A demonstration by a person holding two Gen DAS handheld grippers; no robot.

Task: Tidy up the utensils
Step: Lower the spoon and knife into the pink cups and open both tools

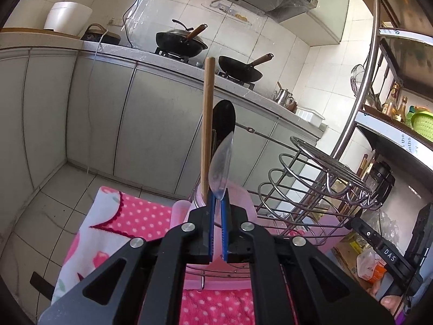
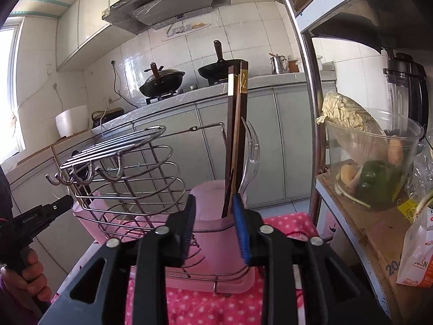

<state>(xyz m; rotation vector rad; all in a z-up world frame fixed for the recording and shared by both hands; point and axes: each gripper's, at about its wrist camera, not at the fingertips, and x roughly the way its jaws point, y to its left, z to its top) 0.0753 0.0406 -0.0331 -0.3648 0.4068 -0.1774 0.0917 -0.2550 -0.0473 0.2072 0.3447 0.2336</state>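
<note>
Left hand-held gripper [image 1: 218, 203] nearly closed, apparently pinching the clear spoon [image 1: 222, 168] at 12 o'clock over the pink cup [image 2: 213, 205], likely for insertion; right hand-held gripper [image 2: 213, 216] wide, empty, flanking it.

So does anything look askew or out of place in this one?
Nothing stands out. The light chopstick, dark chopsticks and clear spoon stand upright in the pink cup inside the wire rack. Left tool looks nearly shut, right tool open.

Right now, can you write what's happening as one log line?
left claw: shut on clear plastic spoon | right claw: open | dark chopsticks: in pink cup
</note>
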